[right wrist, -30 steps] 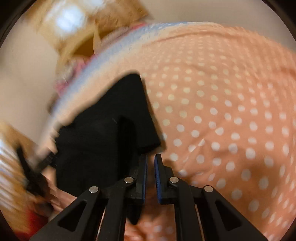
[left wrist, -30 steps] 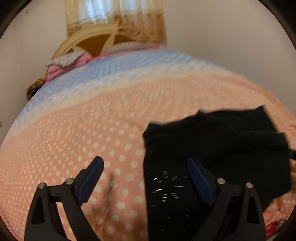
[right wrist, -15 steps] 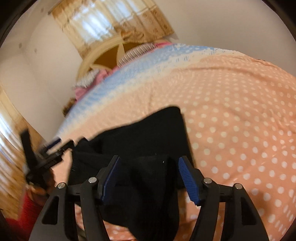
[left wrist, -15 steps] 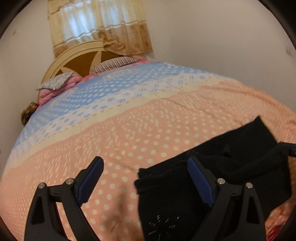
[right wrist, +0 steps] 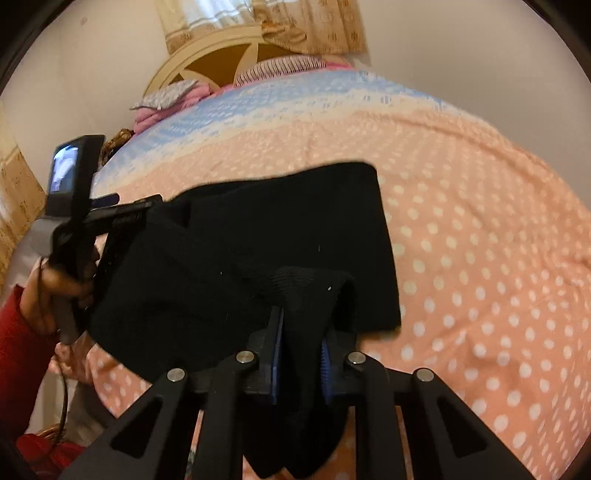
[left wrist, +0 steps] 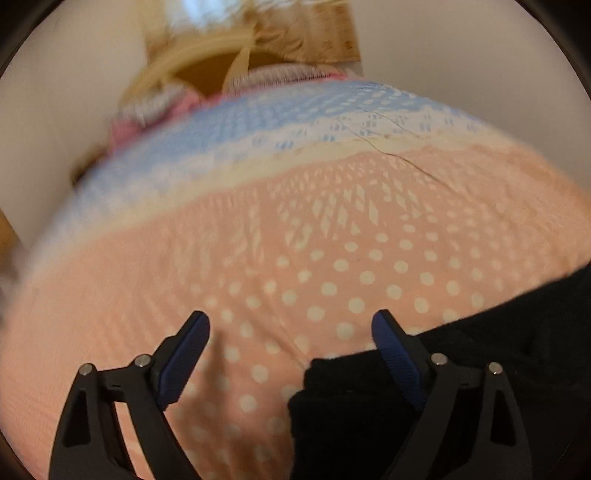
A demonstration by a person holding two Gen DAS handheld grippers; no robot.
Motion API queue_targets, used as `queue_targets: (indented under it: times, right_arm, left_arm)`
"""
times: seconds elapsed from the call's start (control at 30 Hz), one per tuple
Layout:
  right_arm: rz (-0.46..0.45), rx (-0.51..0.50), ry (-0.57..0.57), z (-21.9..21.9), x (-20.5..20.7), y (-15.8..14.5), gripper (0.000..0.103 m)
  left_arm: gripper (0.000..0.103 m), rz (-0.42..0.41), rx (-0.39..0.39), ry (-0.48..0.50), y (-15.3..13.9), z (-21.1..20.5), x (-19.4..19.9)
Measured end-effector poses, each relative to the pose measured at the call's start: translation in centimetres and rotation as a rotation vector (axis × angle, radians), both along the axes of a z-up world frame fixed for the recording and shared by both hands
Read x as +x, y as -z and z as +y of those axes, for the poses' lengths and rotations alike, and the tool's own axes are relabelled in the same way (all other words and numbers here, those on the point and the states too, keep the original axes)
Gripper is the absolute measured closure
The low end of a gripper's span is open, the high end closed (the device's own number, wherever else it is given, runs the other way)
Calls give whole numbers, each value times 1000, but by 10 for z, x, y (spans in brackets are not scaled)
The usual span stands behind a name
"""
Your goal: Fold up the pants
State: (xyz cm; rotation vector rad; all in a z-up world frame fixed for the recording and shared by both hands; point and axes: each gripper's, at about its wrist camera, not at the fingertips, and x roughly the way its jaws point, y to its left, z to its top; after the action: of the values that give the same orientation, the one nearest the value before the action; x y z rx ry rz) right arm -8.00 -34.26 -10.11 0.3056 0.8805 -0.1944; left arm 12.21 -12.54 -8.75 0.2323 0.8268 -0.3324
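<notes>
bedspread (right wrist: 480,229), peach with white dots, fills both views. black pants (right wrist: 280,236) at centre of right wrist view, lower right of left wrist view, lying on bedspread. right gripper (right wrist: 301,354) clenched on raised pants fold, bottom centre. left gripper (left wrist: 290,354) spread wide, nothing between fingers, above bedspread beside pants edge.

Lighting: warm, dim, indoor; we see daylight through the curtain (right wrist: 258,22) at top. Left wrist view: motion blur over most of the frame, worst at the headboard (left wrist: 207,55) and left side; we find only the gripper (left wrist: 291,328) sharp. Right wrist view: mostly sharp. Pants (right wrist: 277,236) read as flat black, folds barely visible. Faint shadow on the bed (right wrist: 480,258) under them. Both views bulge, with dark corners.
</notes>
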Motion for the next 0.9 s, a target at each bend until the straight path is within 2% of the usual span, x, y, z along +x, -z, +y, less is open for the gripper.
queue_targets:
  times: [0.03, 0.1, 0.17, 0.3, 0.37, 0.43, 0.47, 0.6, 0.63, 0.7, 0.77, 0.9]
  right_arm:
    - [-1, 28, 5, -5, -3, 2, 86]
    - [-23, 37, 12, -9, -4, -2, 86]
    - [-69, 28, 11, -10, -3, -17, 87]
    - [-171, -37, -34, -8, 3, -62, 87]
    - [-215, -114, -64, -9, 9, -84, 87]
    - [-208, -158, -83, -18, 24, -88, 87]
    - [-198, -148, -89, -24, 31, -82, 87]
    - [-100, -26, -69, -66, 64, -21, 78]
    - [-94, 49, -58, -79, 66, -3, 75]
    - [-159, 151, -36, -93, 58, -1, 71]
    - [-169, 241, -1, -100, 50, -7, 62]
    - [-264, 293, 31, -102, 23, -36, 59]
  left_arm:
    - [11, 23, -50, 10, -3, 8, 0]
    - [11, 36, -99, 36, -10, 21, -7]
    - [11, 0, -133, 39, -19, 32, -19]
    - [11, -120, -139, 0, -42, 53, -46]
    - [11, -156, -149, -25, -51, 63, -52]
    - [11, -160, -163, -47, -54, 68, -47]
    - [11, -151, -173, -54, -53, 70, -48]
    - [11, -111, -165, -34, -43, 68, -52]
    - [11, -107, -148, -25, -40, 66, -55]
    - [11, -96, -136, -14, -34, 61, -54]
    - [11, -66, -153, -10, -29, 62, -52]
    - [11, -36, -199, 2, -28, 64, -54]
